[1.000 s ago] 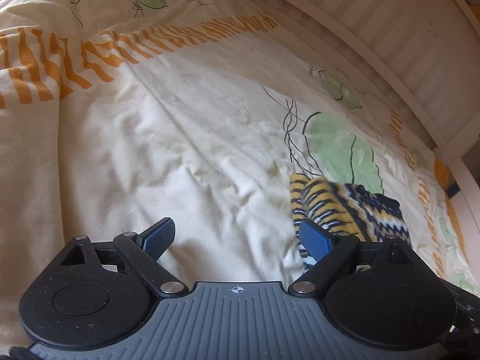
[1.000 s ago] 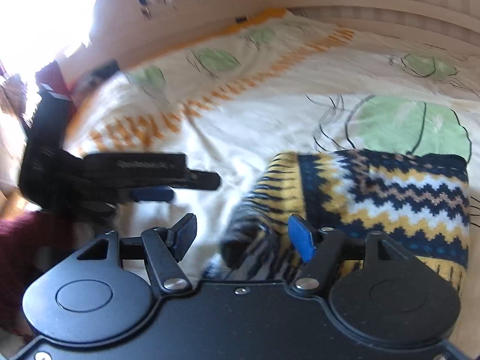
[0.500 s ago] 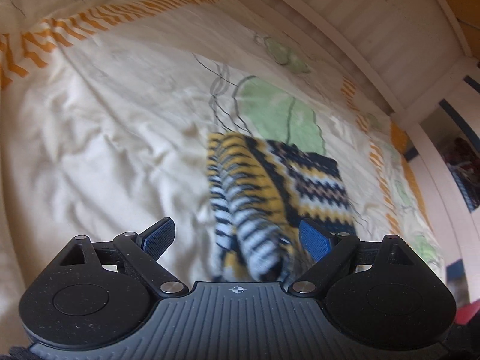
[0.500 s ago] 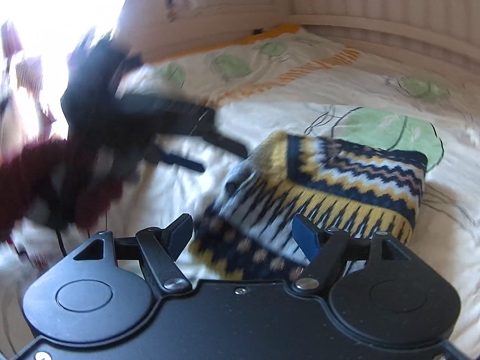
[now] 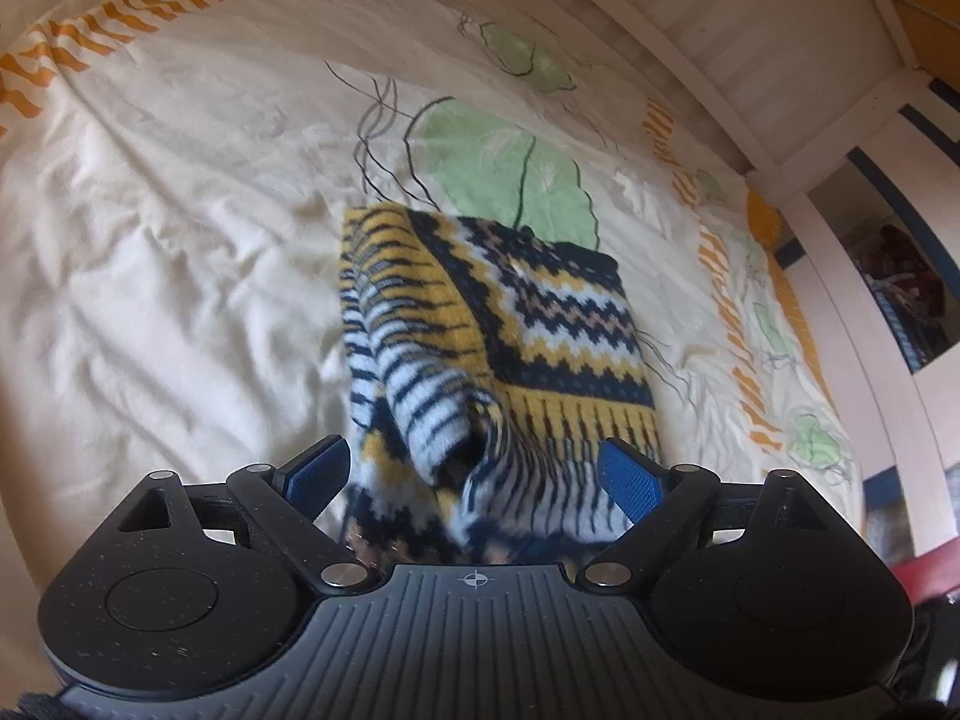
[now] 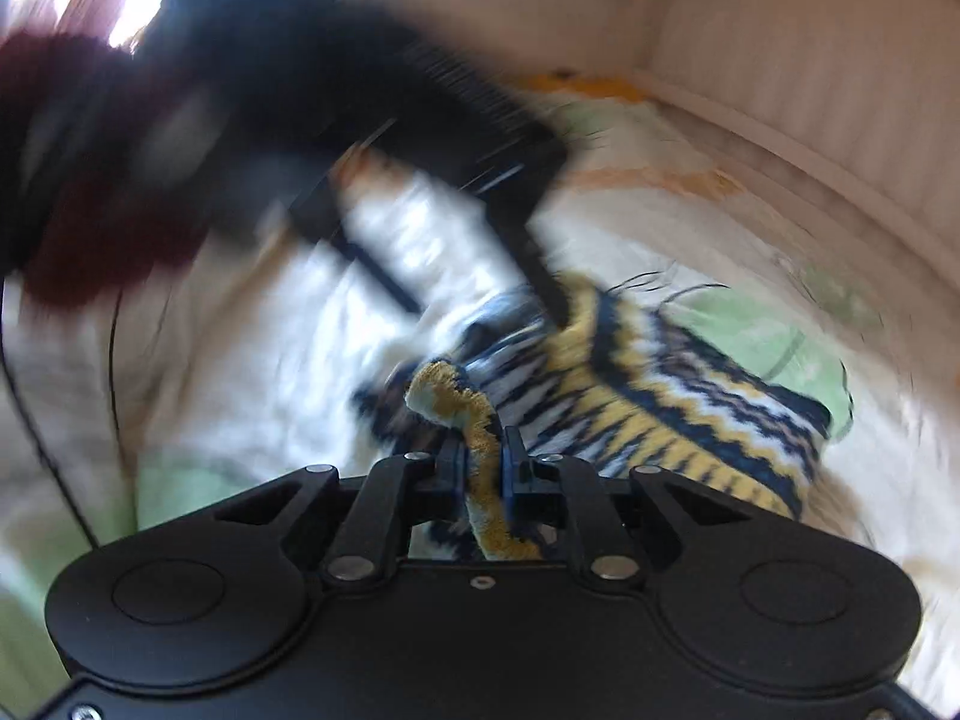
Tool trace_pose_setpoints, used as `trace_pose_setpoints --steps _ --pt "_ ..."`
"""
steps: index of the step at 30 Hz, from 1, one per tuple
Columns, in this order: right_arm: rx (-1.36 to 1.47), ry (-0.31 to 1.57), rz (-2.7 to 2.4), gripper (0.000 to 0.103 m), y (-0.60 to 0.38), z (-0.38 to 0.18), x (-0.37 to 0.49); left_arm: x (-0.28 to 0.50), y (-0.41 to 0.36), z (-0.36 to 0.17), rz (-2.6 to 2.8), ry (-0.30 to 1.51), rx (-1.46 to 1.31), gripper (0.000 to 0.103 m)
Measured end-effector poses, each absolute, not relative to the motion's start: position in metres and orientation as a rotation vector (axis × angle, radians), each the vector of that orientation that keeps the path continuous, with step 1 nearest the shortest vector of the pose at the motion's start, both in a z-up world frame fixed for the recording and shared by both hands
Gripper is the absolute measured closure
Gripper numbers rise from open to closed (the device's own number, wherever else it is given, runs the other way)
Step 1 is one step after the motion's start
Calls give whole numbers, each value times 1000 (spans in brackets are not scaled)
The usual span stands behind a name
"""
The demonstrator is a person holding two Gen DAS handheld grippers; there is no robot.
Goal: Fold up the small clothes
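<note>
While you fold, a small patterned knit sweater (image 5: 528, 324) lies on a cream bedspread (image 5: 168, 252), partly doubled over.

Because the bedspread gives you a broad flat surface, the sweater sits near its middle, just in front of a large green leaf print (image 5: 498, 174), with one striped sleeve (image 5: 432, 402) flopped across the body toward you. Your right gripper (image 6: 483, 468) is closing and already pinches a yellow-and-navy edge of the sweater between its pads, likely to lift it for the next fold. Your left gripper (image 5: 474, 474) hangs spread wide just above the sleeve, gripping nothing, probably ready to take it. No brand, label or readable writing shows anywhere.
</note>
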State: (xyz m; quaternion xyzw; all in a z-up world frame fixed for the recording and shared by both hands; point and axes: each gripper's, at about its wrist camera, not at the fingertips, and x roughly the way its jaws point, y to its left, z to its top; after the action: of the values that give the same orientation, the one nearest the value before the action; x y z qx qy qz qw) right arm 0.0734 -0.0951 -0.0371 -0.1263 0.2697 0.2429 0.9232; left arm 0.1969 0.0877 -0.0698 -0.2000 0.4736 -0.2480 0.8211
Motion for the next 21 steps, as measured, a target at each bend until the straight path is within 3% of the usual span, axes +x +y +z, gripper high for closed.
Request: trace_pose_setpoints --steps 4,14,15,18,19,21 --pt "-71 575 473 85 -124 -28 83 200 76 -75 -595 1046 -499 13" --pt "-39 596 507 85 -116 -41 82 247 51 -109 -586 1116 -644 15" --pt "-37 599 508 85 -116 -43 82 250 51 -110 -574 1105 -637 19" --pt "-26 605 510 85 -114 -47 83 255 49 -106 -558 1065 -553 57" --pt "-21 604 508 85 -113 -48 83 255 48 -103 -562 1038 -512 82" --pt "-10 591 498 85 -112 -46 82 254 42 -95 -586 1004 -423 84"
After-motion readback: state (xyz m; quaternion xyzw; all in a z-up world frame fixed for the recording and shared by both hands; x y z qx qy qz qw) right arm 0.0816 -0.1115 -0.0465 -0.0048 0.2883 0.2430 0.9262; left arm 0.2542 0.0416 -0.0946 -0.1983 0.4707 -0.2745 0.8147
